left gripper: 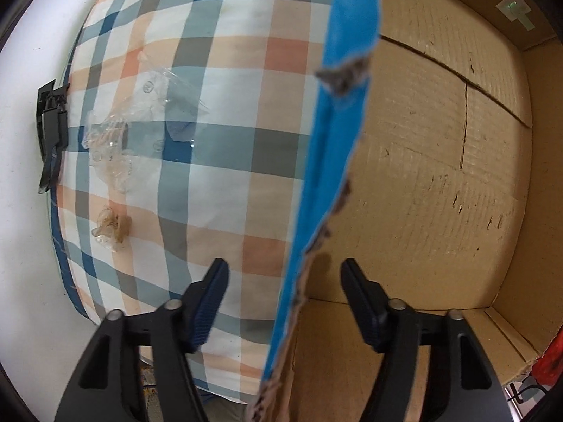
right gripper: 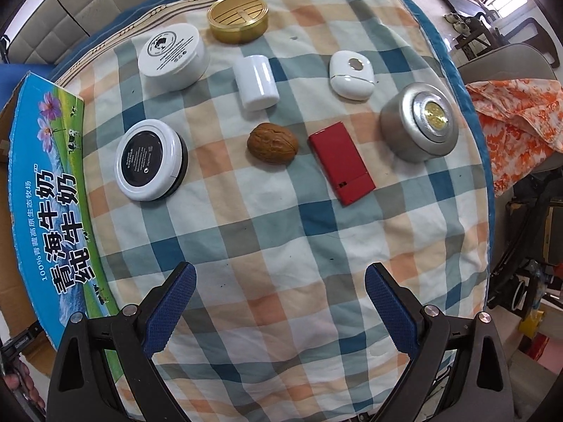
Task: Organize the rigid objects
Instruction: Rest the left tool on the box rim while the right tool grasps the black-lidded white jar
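a: right gripper (right gripper: 279, 302) hovers with jaws wide apart and nothing in them. the walnut (right gripper: 272, 143) lies mid-cloth, the nearest pick, i'd say.

b: come straight down, close across its narrow sides. red case (right gripper: 340, 163) sits just right of it, black-lidded tin (right gripper: 147, 160) left.

a: left gripper (left gripper: 285, 290), jaws apart, straddles the wall of the cardboard box (left gripper: 440, 176), which is still empty.
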Action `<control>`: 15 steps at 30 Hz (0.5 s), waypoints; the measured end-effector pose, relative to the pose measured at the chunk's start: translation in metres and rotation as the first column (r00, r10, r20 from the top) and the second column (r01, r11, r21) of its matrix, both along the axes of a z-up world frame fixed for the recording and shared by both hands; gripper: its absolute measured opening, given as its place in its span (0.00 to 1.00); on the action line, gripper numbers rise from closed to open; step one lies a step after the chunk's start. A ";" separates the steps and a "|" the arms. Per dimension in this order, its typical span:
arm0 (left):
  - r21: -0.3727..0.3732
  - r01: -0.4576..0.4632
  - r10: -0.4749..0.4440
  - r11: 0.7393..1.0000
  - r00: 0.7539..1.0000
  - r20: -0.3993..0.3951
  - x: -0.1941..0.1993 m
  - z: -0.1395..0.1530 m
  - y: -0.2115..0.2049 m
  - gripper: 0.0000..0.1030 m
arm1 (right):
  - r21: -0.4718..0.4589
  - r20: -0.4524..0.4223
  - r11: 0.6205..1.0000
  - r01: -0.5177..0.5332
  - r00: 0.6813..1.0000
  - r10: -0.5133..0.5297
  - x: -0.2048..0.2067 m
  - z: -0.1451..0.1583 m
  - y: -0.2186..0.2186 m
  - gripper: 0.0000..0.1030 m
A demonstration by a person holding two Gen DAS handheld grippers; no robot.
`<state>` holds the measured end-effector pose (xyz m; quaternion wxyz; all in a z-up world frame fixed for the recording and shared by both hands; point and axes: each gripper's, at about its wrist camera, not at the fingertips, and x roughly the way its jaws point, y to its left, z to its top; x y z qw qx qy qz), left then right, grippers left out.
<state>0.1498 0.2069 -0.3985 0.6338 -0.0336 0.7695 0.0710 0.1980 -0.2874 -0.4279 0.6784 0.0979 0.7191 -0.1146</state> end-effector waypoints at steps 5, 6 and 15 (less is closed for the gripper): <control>-0.014 0.024 -0.024 1.000 1.000 0.002 -0.007 -0.007 -0.007 0.22 | 0.009 -0.003 1.000 0.002 1.000 -0.002 0.007 -0.006 0.003 0.96; -0.014 0.033 -0.033 0.999 0.999 0.001 -0.008 -0.008 -0.011 0.21 | 0.016 -0.003 1.000 0.004 1.000 -0.004 0.009 -0.008 0.003 0.96; 0.013 0.044 -0.044 0.999 0.998 0.036 -0.027 -0.007 -0.019 0.08 | 0.080 0.028 0.997 0.021 0.999 -0.023 0.045 -0.019 0.022 0.96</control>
